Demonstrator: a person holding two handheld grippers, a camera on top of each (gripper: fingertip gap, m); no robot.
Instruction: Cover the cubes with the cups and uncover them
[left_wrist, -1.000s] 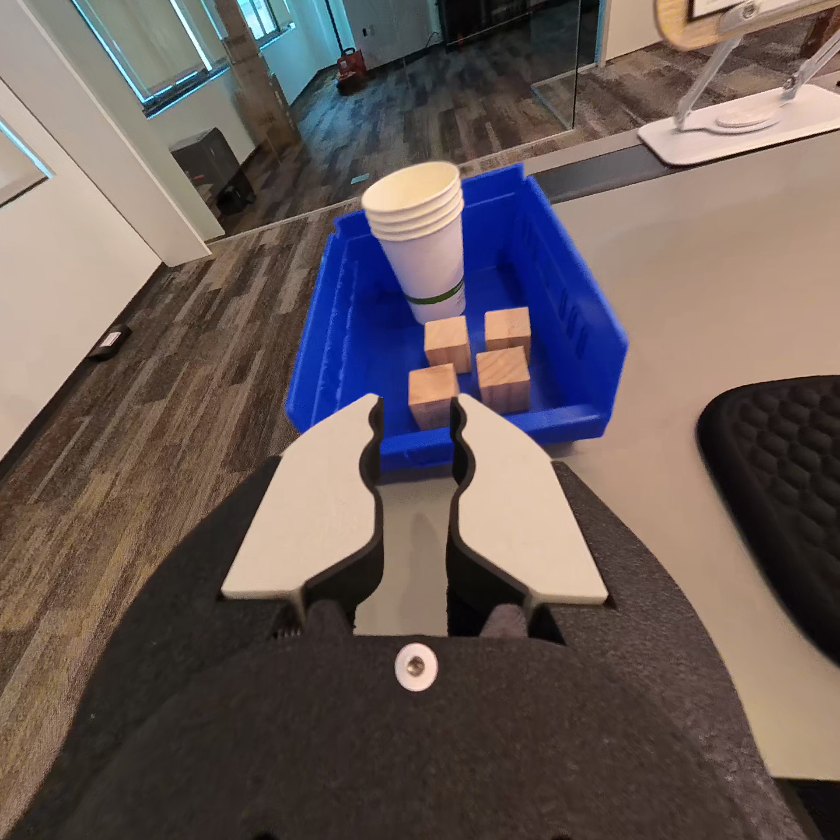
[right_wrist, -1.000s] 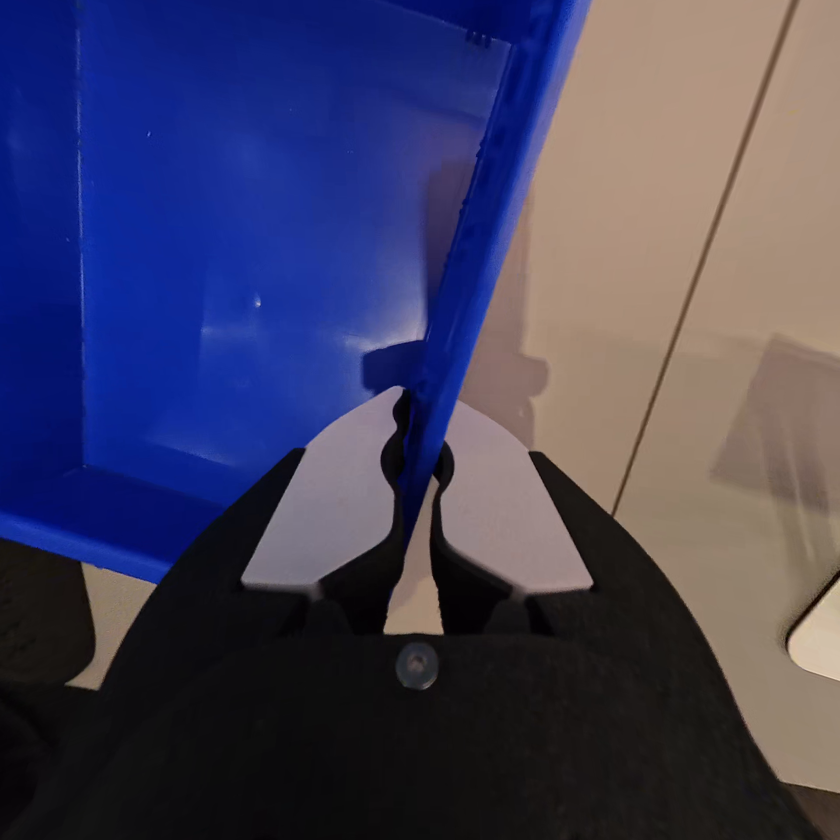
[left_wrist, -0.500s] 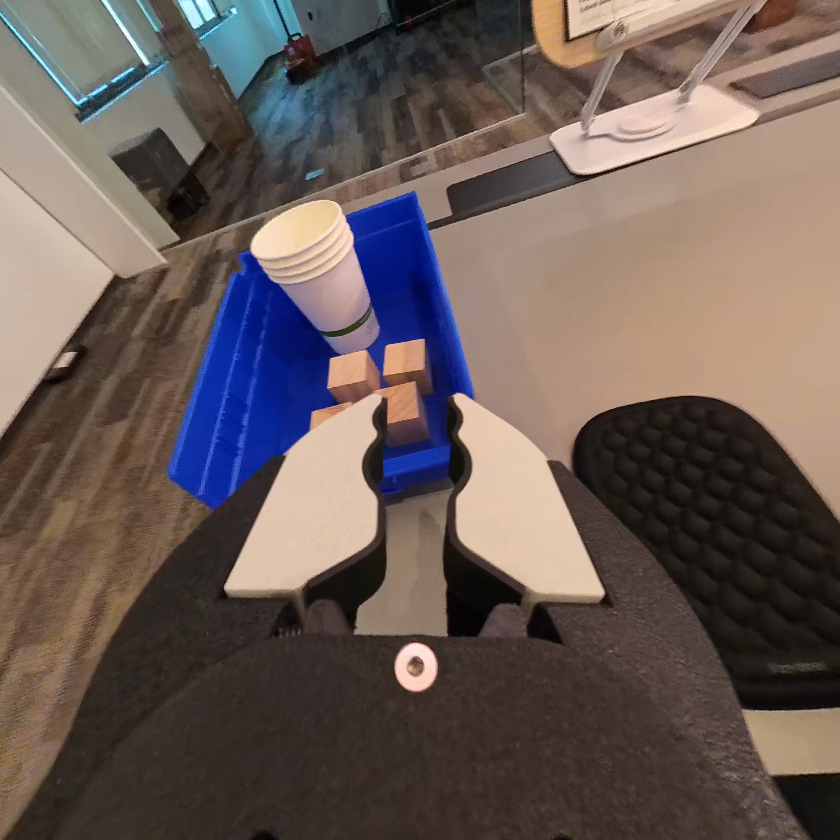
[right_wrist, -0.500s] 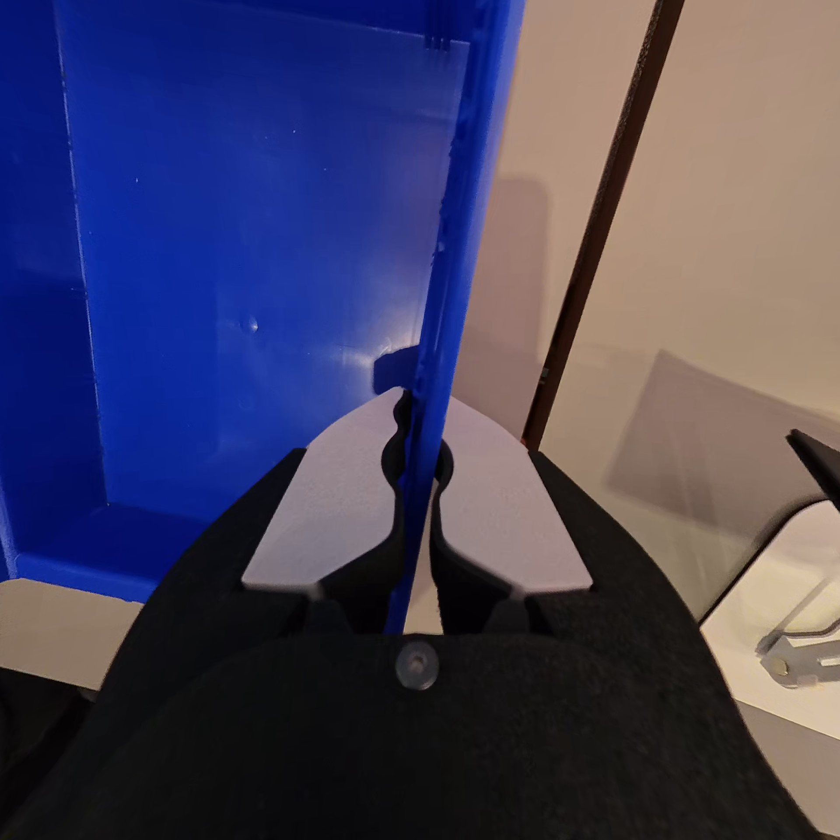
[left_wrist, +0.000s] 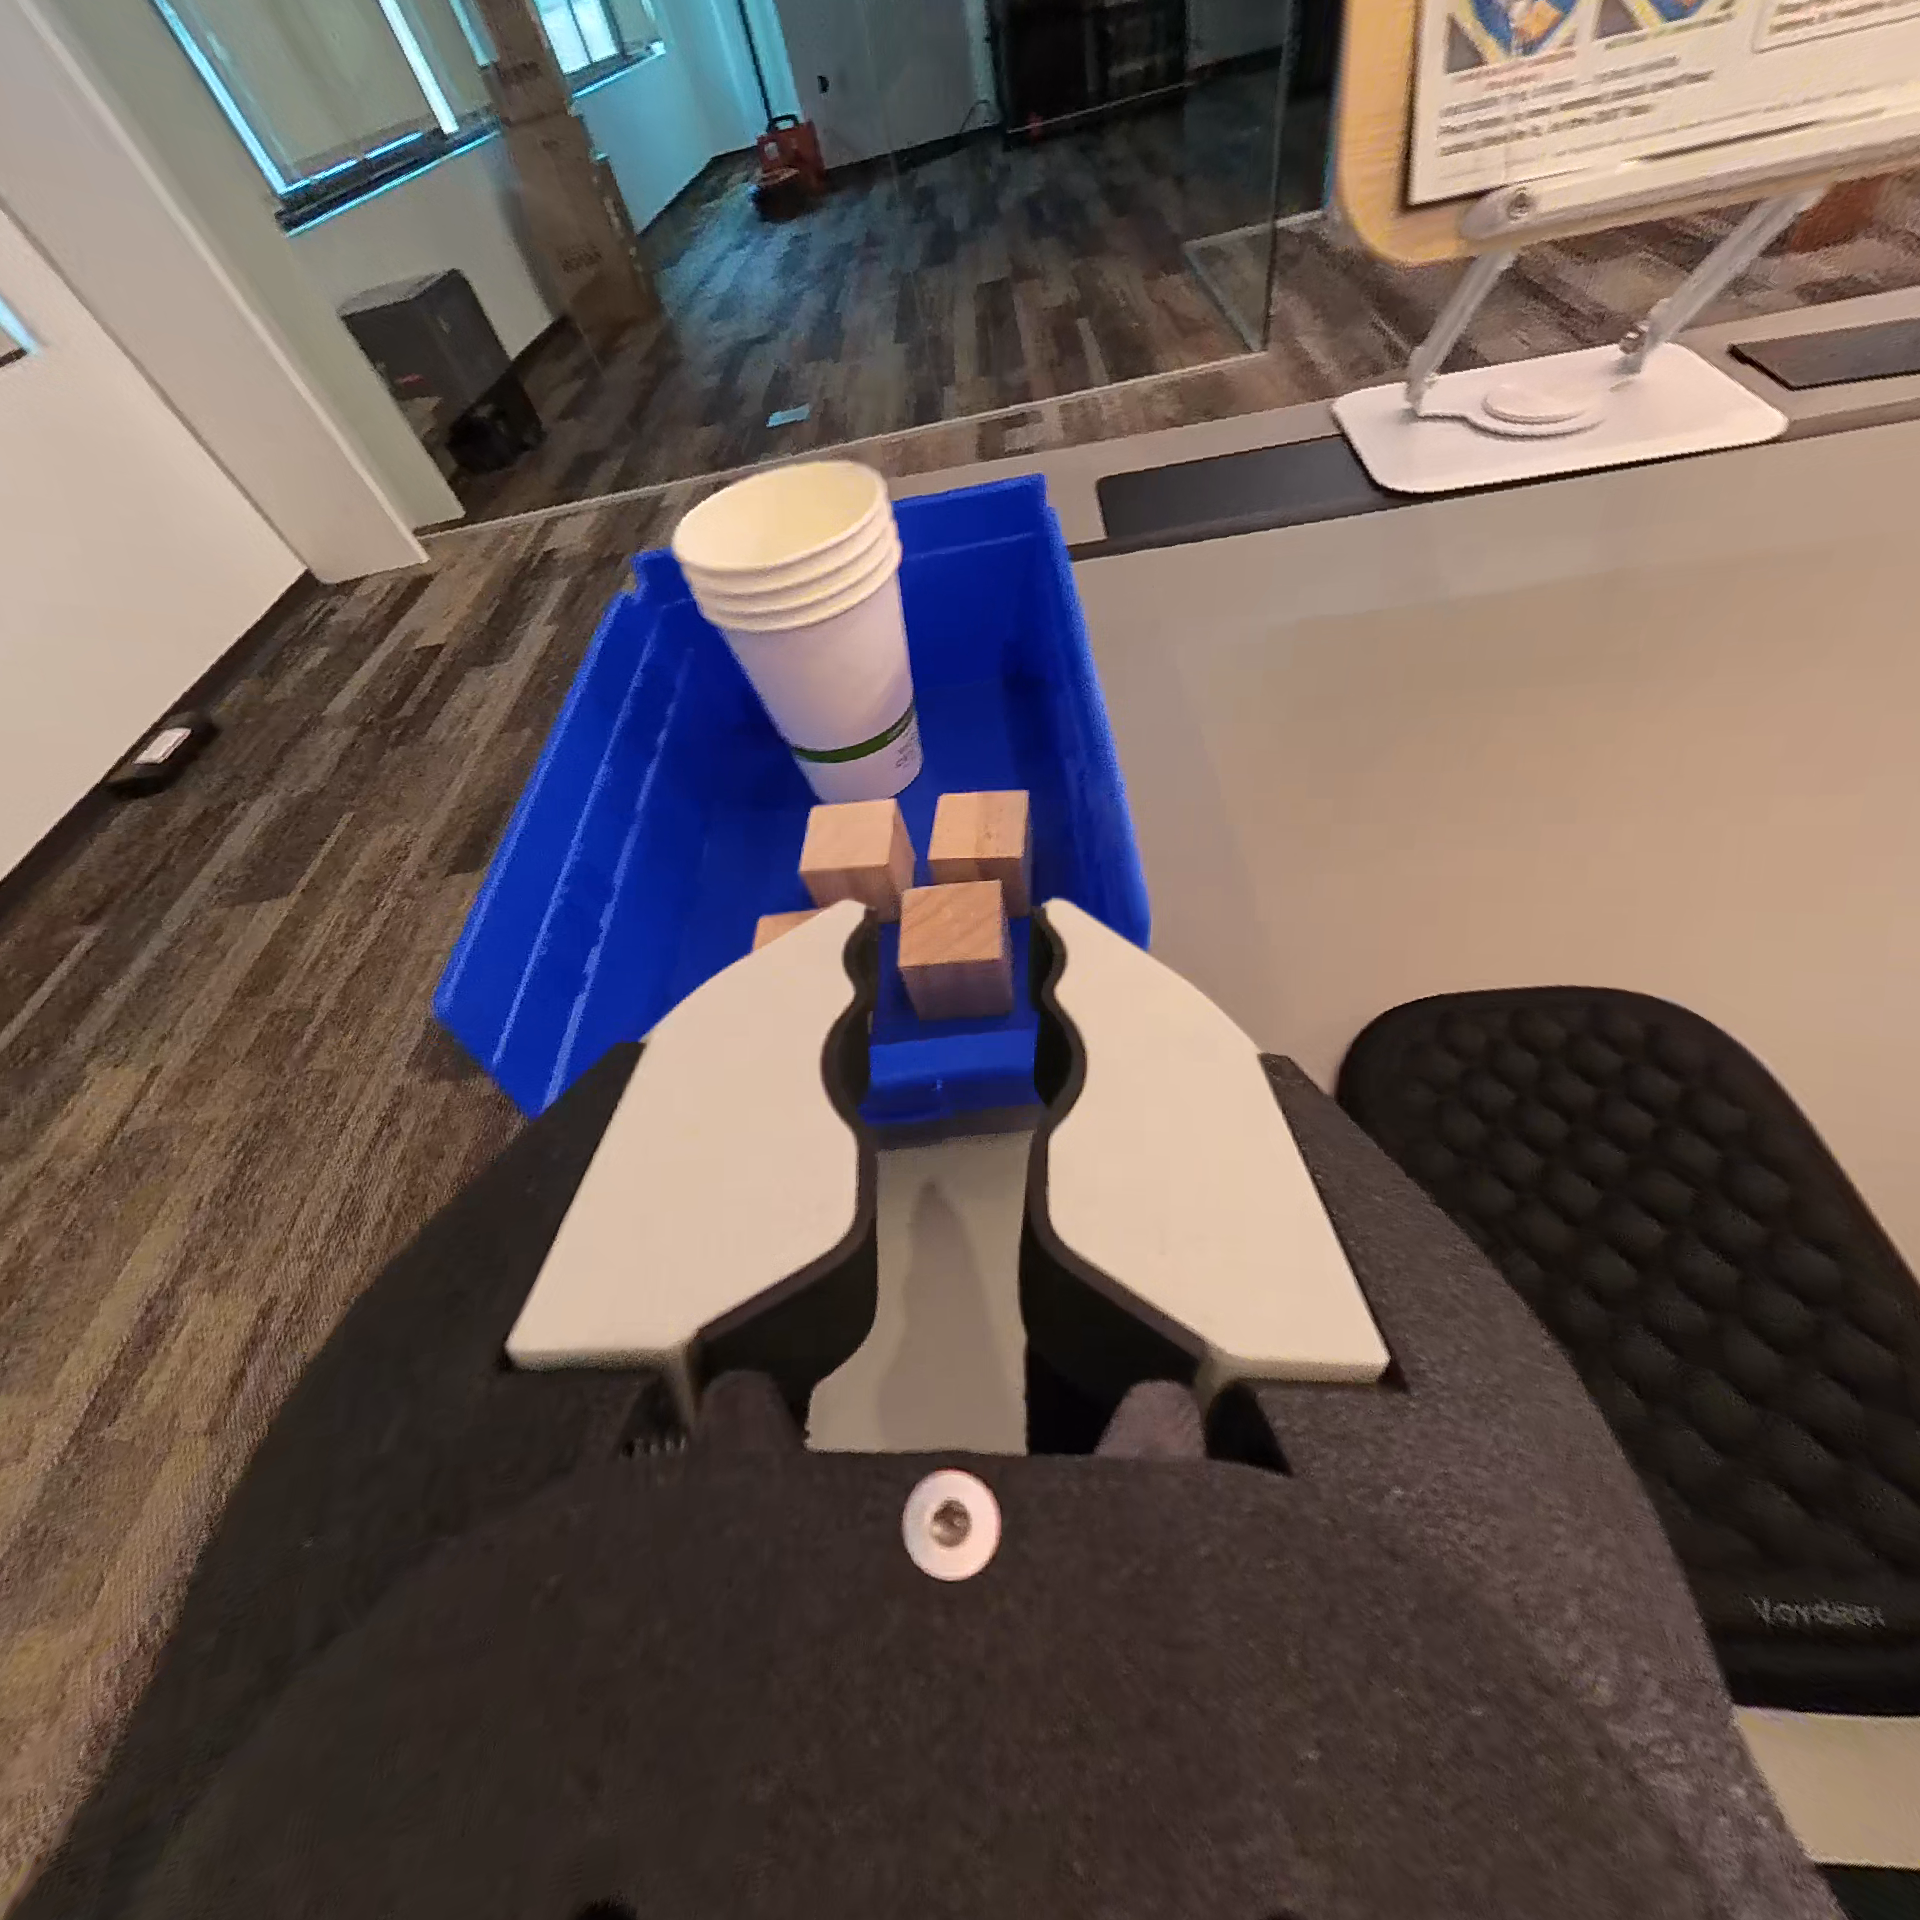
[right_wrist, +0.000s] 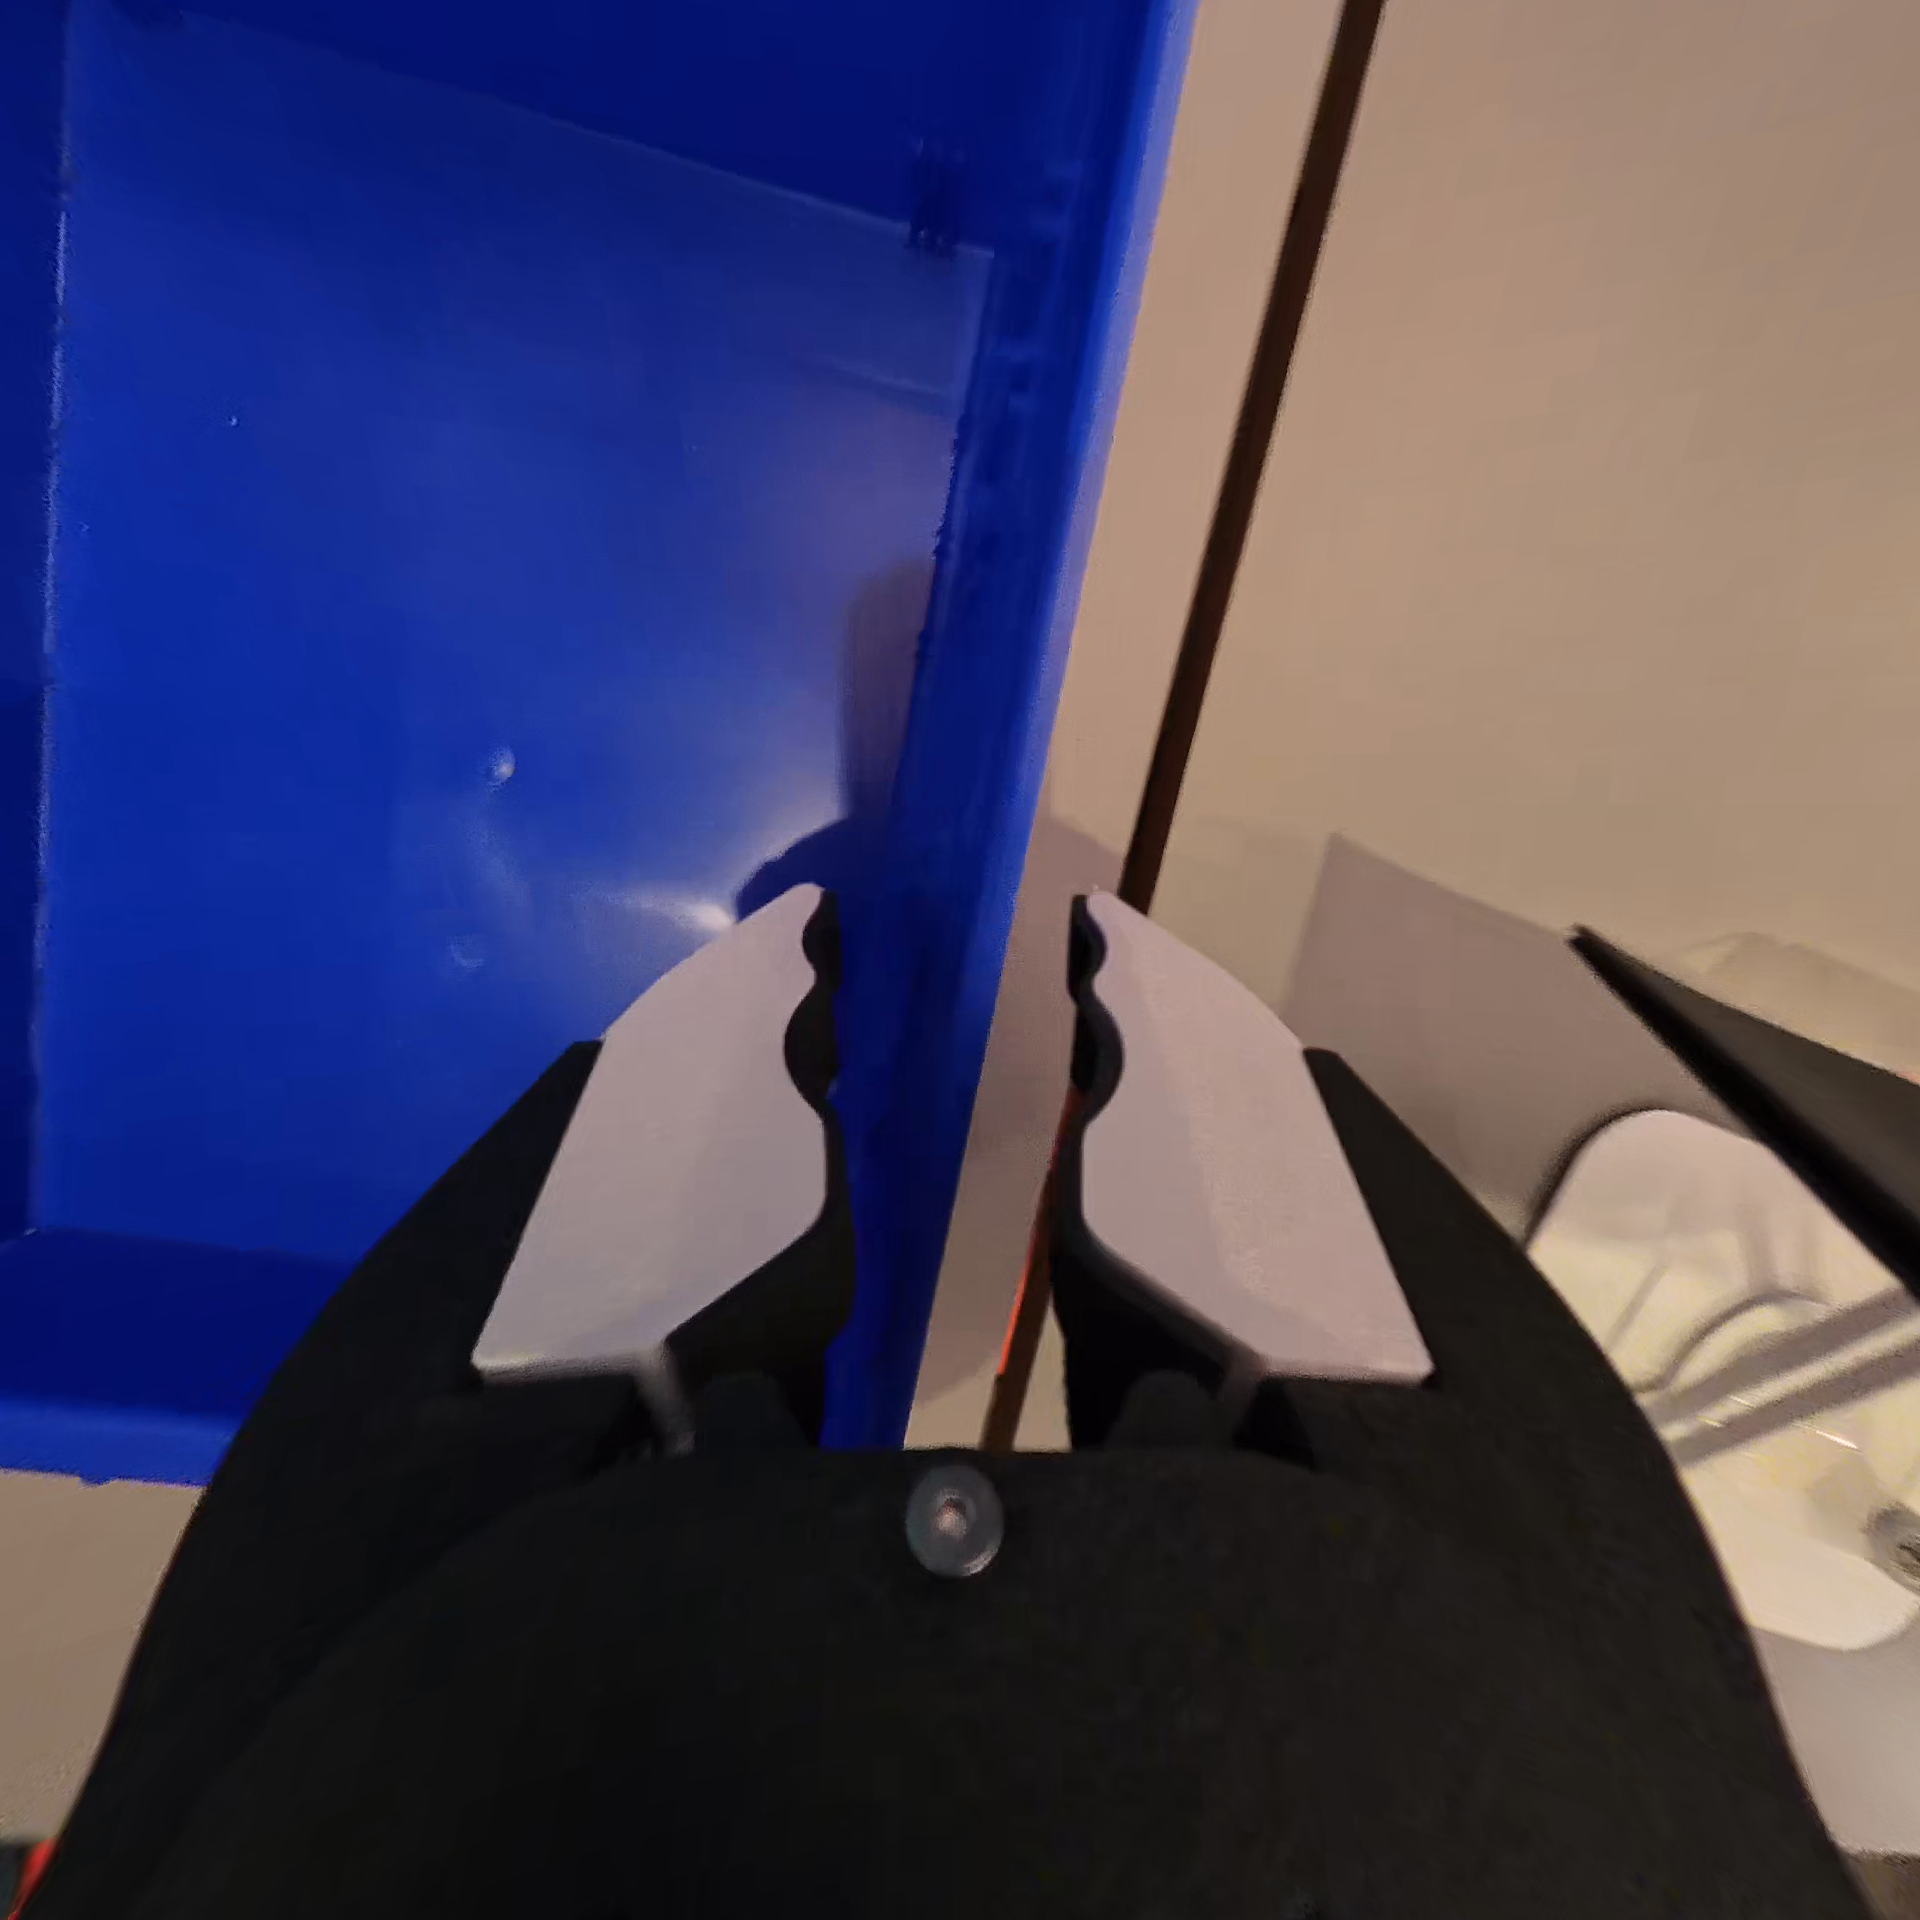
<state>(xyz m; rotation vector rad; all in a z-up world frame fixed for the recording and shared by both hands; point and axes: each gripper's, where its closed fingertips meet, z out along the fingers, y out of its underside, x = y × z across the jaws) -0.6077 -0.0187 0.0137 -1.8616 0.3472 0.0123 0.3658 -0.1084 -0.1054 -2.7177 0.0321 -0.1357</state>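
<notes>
Your left gripper (left_wrist: 948, 925) hovers with jaws apart before the cubes (left_wrist: 954, 958) and stacked cups (left_wrist: 821, 634) in the blue bin (left_wrist: 582, 883); your right gripper (right_wrist: 948, 925) straddles its wall, unclamped. Back off straight.

Glossy blue plastic bin (left_wrist: 582, 894); matt wooden cubes (left_wrist: 954, 948) ahead of the fingers (left_wrist: 727, 1122); stacked smooth paper cups (left_wrist: 821, 634) beyond.

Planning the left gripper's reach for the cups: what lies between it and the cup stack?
In the left wrist view, the bin's near wall and the wooden cubes sit between the open left gripper and the cup stack.
</notes>
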